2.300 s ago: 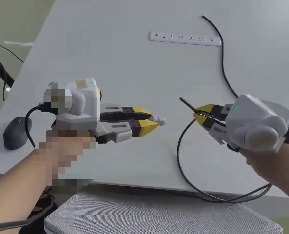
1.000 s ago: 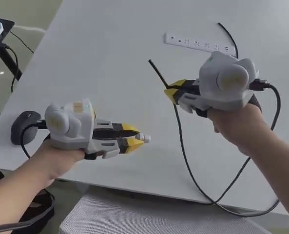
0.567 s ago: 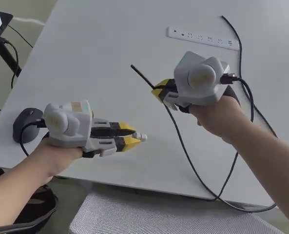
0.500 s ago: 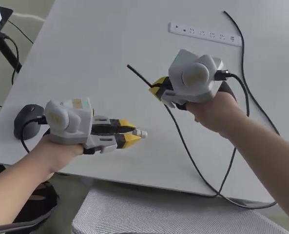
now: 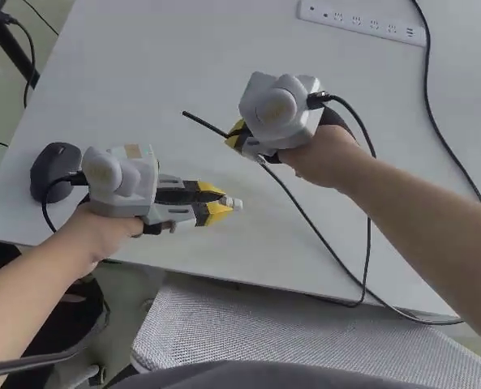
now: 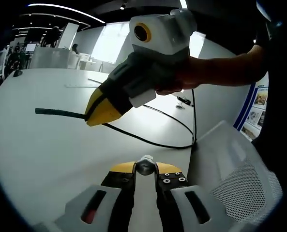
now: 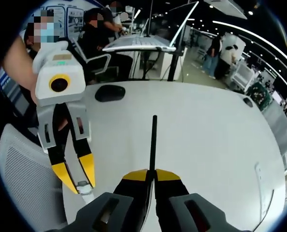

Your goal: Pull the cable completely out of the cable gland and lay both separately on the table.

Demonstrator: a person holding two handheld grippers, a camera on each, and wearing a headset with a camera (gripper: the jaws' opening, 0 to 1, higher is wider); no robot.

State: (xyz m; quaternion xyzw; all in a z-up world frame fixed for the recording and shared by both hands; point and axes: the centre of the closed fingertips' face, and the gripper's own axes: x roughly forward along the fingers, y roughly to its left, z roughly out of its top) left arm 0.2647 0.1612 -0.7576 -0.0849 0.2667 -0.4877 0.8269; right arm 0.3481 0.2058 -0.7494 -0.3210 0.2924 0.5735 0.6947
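My left gripper (image 5: 221,209) is shut on the small white cable gland (image 5: 234,203), held out over the table's near edge; the gland (image 6: 144,165) sits between the yellow jaw tips. My right gripper (image 5: 234,139) is shut on the black cable (image 5: 305,219), just beyond and above the left one. The cable's short free end (image 5: 201,124) sticks out to the left, straight ahead of the jaws (image 7: 154,137). Cable and gland are apart. From the left gripper view, the right gripper (image 6: 96,110) hangs over the table with the cable end (image 6: 56,112) protruding. The left gripper (image 7: 78,178) stands beside the right jaws.
A white power strip (image 5: 362,20) lies at the back, with another black lead (image 5: 435,105) running down the right side. A dark mouse (image 5: 52,162) sits at the left edge. A grey mesh chair (image 5: 248,324) is below the table's near edge (image 5: 289,284).
My right gripper has carried the cable leftward and nearer, ending close above the left gripper. The left gripper still holds the gland in about the same place. The head camera has shifted.
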